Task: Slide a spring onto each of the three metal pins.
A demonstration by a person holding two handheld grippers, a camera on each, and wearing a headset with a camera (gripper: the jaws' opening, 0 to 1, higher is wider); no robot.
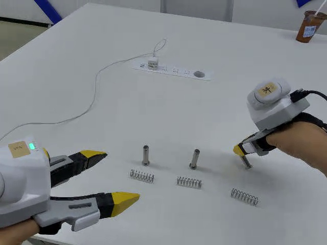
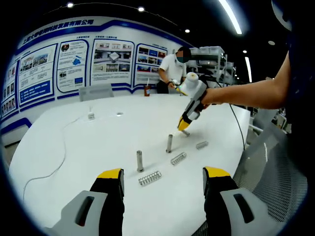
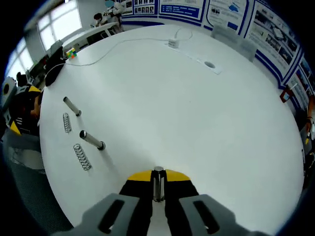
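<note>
Stickers, tan and handwritten, sit on both tools: the right sticker [image 1: 266, 90] reads something like "3A", and the left sticker [image 1: 19, 148] is a scribble I can't read. On the worktop [image 1: 102, 112] the left pin [image 1: 145, 154] and middle pin [image 1: 194, 158] stand upright, and three springs lie flat just nearer me, long axes running left to right: left spring [image 1: 141, 176], middle spring [image 1: 189, 181], right spring [image 1: 244, 196]. My right claw [image 1: 240, 149], reaching in from the right and angled down, is clenched on the third pin [image 1: 246, 161], which leans with its top between the tips; my left claw [image 1: 120, 175] hovers at near left, jaws spread wide, grasping nothing.
</note>
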